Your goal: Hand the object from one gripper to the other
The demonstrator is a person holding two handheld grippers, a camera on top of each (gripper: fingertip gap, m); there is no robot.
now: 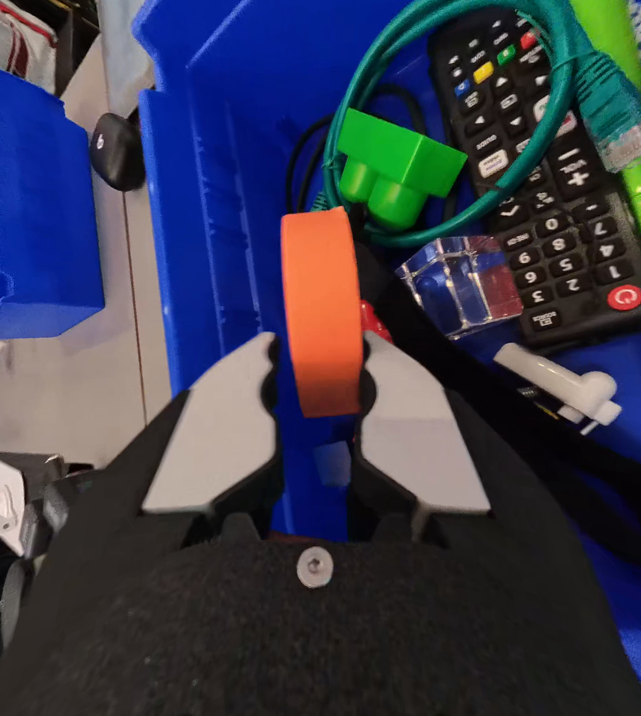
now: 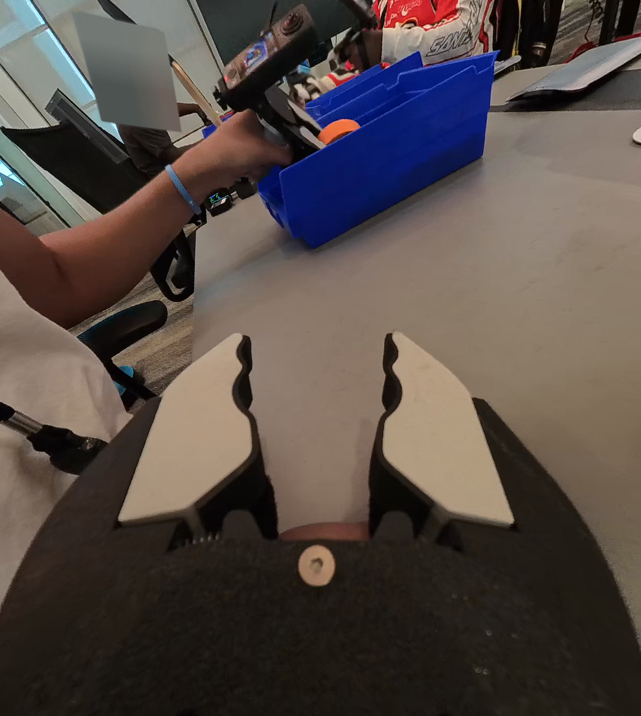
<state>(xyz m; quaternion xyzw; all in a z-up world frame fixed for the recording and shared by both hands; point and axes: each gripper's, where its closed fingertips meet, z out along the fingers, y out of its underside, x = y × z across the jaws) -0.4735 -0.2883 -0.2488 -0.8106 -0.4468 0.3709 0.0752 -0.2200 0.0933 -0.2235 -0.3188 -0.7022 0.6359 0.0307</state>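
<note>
Left tool (image 1: pixel 319 372) clamps the orange roll (image 1: pixel 321 310) edge-on above the blue bin (image 1: pixel 233 155), its far half exposed, while the right tool (image 2: pixel 317 372) waits wide, well apart over the counter (image 2: pixel 504 310).

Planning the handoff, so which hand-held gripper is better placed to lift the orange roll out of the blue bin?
Left. The left hand-held gripper is shut on the orange tape roll over the blue plastic bin; the right hand-held gripper hangs open above the grey table.
</note>
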